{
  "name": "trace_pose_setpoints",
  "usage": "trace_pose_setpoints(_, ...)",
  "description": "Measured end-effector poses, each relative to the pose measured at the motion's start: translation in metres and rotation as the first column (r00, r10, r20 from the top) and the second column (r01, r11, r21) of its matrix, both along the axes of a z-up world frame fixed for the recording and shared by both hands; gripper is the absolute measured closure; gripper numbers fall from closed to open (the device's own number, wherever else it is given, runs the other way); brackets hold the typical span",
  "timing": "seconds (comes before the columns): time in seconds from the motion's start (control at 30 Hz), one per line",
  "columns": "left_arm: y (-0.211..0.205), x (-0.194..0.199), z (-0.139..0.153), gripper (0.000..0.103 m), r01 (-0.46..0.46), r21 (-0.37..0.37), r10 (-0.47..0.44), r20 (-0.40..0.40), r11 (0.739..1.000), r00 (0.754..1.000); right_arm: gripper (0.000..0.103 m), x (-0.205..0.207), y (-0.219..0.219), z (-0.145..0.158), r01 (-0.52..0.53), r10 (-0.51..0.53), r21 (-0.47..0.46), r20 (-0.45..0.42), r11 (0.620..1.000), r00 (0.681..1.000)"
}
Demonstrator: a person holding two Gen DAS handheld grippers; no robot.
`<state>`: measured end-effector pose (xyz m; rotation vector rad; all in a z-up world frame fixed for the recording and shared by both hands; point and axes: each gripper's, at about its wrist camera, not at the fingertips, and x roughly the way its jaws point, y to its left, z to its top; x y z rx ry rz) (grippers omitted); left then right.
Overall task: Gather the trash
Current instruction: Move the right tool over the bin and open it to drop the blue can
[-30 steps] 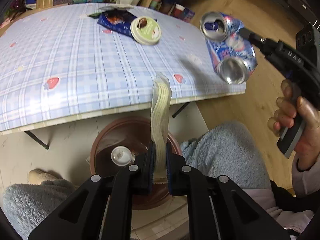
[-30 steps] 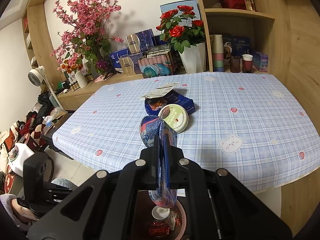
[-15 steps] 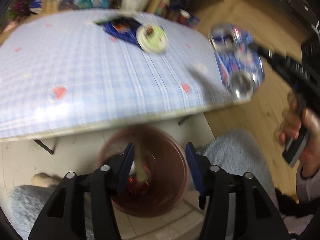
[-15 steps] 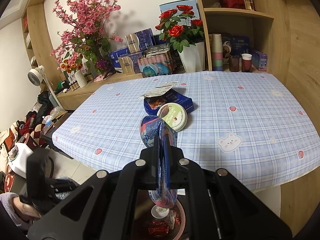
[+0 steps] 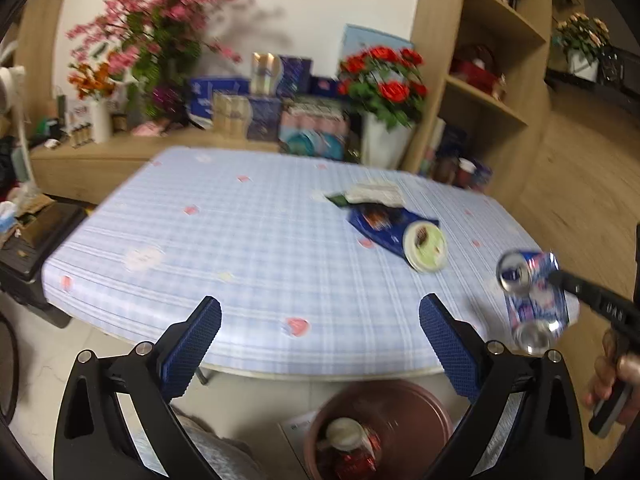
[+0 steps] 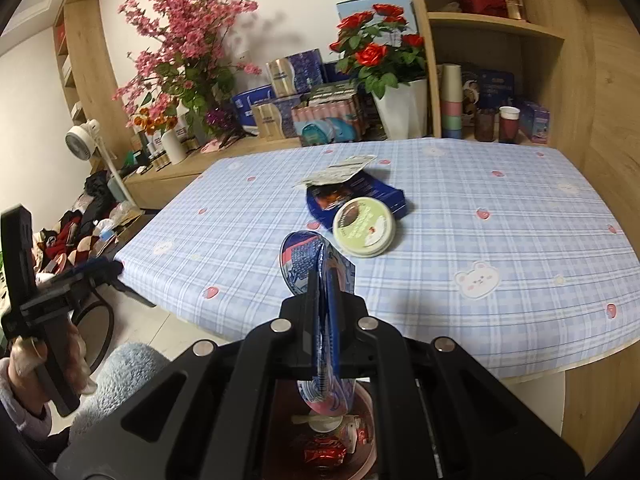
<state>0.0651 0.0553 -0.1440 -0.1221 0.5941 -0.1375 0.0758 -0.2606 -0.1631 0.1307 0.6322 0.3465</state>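
Blue-padded fingers [image 5: 188,344] of the left gripper [image 5: 320,330] have just spread wide with nothing between them, above the round brown plastic bin [image 5: 420,402] under the checked table [image 5: 240,248]. Over that bin, the right gripper [image 6: 325,304] clamps a flattened blue drink can [image 6: 316,264].
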Motion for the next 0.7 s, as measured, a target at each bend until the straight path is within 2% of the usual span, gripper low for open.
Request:
trace_pose_setpoints(0.27, 0.02, -0.012, 0.01, 0.006, -0.058, 0.025, 0.057, 0.044, 0.998, 0.997, 0.095, -0.002, 0.024, -0.012, -0.057, 0.056, -0.023, -0.044, 0.998, 0.997)
trace_pose_setpoints(0.7, 0.043, -0.017, 0.005, 0.006, -0.112, 0.003, 0.112, 0.032, 0.994, 0.993, 0.095, 0.004, 0.049, -0.037, -0.12, 0.113, -0.041, -0.15, 0.992, 0.982)
